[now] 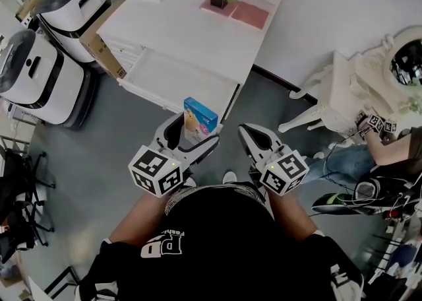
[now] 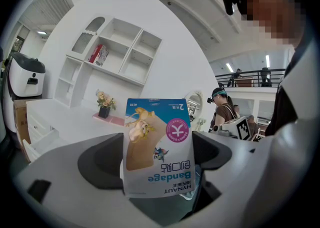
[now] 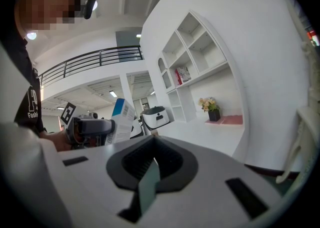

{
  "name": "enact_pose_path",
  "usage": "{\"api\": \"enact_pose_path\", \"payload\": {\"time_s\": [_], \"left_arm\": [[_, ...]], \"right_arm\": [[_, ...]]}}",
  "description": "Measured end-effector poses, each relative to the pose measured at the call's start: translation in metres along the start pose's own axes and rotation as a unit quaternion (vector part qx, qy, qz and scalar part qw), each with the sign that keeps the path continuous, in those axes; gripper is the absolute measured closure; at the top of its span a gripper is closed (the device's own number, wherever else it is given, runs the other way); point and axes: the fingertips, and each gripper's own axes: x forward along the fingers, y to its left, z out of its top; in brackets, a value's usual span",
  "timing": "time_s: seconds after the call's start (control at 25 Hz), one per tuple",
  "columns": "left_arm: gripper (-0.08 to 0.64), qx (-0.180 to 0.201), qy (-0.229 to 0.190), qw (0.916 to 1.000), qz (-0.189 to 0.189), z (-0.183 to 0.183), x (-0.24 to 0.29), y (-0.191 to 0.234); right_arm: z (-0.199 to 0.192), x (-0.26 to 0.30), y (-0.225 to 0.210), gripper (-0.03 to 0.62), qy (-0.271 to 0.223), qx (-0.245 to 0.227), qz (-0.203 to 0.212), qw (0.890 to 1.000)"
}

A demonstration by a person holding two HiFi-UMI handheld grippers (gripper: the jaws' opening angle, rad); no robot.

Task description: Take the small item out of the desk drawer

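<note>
The bandage box (image 2: 157,147) is thin printed cardboard with a light gloss. The left gripper (image 1: 191,136) and the right gripper (image 1: 250,138) have shells of smooth, matt, pale plastic. The desk (image 1: 178,29) looks smooth and white-painted. The floor (image 1: 122,161) is matt grey.

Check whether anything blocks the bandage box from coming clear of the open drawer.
Nothing visible does. The left gripper grips the bandage box, raised near the front of the drawer; the right gripper is shut, aside.
</note>
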Motion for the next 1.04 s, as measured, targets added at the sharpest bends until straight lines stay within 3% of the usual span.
{"api": "enact_pose_path", "payload": {"time_s": [1.04], "left_arm": [[0.135,0.002,-0.003,1.0,0.004,-0.0017,-0.0048,-0.0007]], "right_arm": [[-0.0046,-0.0038,0.0045,0.586,0.007,-0.004,0.002,1.0]]}}
